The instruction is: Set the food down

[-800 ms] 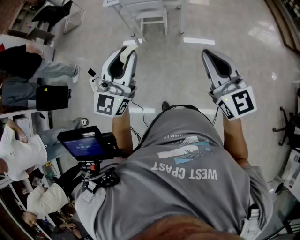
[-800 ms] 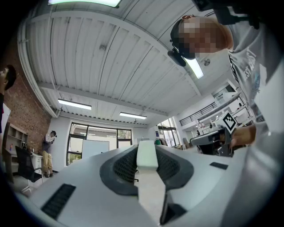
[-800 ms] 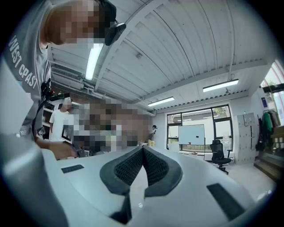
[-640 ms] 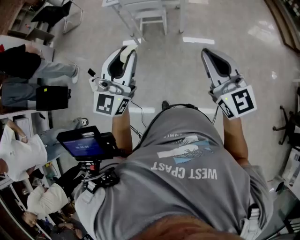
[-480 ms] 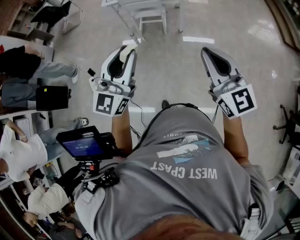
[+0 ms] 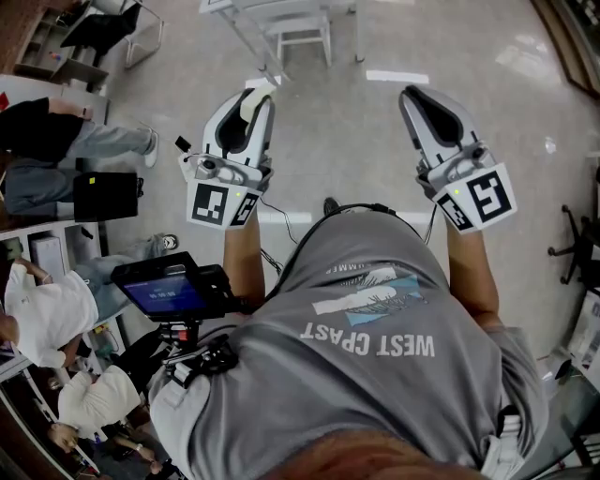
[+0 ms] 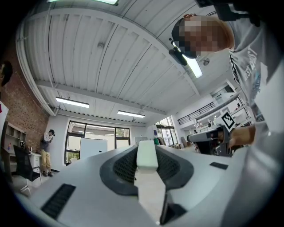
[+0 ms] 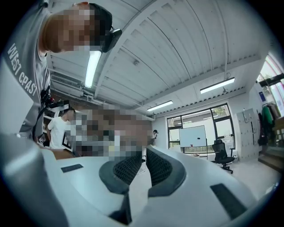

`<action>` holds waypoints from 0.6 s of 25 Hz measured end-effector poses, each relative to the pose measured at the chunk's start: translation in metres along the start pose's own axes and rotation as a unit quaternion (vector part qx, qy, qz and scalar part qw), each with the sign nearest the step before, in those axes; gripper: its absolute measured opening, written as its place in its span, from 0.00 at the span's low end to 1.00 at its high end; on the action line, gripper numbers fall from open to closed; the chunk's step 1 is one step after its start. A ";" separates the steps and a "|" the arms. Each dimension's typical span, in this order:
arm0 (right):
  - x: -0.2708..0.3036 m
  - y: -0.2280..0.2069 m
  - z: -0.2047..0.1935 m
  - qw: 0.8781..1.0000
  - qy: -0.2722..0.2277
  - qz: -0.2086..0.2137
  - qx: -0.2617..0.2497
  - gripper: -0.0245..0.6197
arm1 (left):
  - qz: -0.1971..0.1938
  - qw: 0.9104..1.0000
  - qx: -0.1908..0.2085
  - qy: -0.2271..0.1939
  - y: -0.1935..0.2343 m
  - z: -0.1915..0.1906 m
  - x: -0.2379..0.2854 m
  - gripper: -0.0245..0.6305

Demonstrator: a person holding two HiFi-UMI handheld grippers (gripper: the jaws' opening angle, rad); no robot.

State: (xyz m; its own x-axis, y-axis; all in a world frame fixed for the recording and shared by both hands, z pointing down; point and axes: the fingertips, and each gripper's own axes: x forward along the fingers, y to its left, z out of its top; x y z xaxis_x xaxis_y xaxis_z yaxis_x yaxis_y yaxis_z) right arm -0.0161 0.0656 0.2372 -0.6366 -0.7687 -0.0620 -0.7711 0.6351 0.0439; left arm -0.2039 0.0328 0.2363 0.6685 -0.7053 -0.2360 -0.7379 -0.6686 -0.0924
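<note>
A pale cream block of food [image 6: 256,100] sits upright between the jaws of my left gripper [image 6: 255,97], which is shut on it. In the left gripper view the food [image 7: 147,154] fills the gap between the dark pads, and the left gripper [image 7: 147,165] points up at the ceiling. My right gripper [image 6: 411,95] is held level with the left one, over the bare floor. Its jaws stand together with nothing between them, as the right gripper view shows of the right gripper [image 8: 142,156].
A white table frame [image 6: 281,28] stands just ahead on the glossy floor. Several people [image 6: 42,309] and a small black screen [image 6: 164,287] are close on the left. A black office chair [image 6: 577,248] stands at the right edge.
Both grippers have crept slightly forward in the head view; the right one has risen a little. The grip on the food is the same.
</note>
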 end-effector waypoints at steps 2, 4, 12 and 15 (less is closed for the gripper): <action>-0.018 -0.018 -0.002 1.000 0.000 -0.004 0.000 0.05 | 0.000 1.000 0.002 0.002 -0.022 -0.001 0.014 0.19; -0.031 -0.029 -0.007 1.000 0.004 -0.009 -0.004 0.05 | -0.001 1.000 0.005 0.003 -0.038 -0.004 0.021 0.19; -0.047 -0.036 -0.029 1.000 0.007 -0.010 -0.001 0.05 | -0.003 1.000 0.010 0.008 -0.057 -0.022 0.021 0.19; -0.047 -0.035 -0.030 1.000 0.008 -0.009 -0.002 0.05 | -0.004 1.000 0.012 0.006 -0.059 -0.022 0.021 0.19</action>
State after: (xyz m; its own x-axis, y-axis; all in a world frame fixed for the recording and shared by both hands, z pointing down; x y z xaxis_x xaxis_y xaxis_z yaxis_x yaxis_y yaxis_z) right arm 0.0403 0.0768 0.2689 -0.6220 -0.7816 -0.0473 -0.7830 0.6203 0.0468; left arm -0.1447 0.0523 0.2578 0.6750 -0.7033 -0.2230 -0.7349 -0.6679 -0.1179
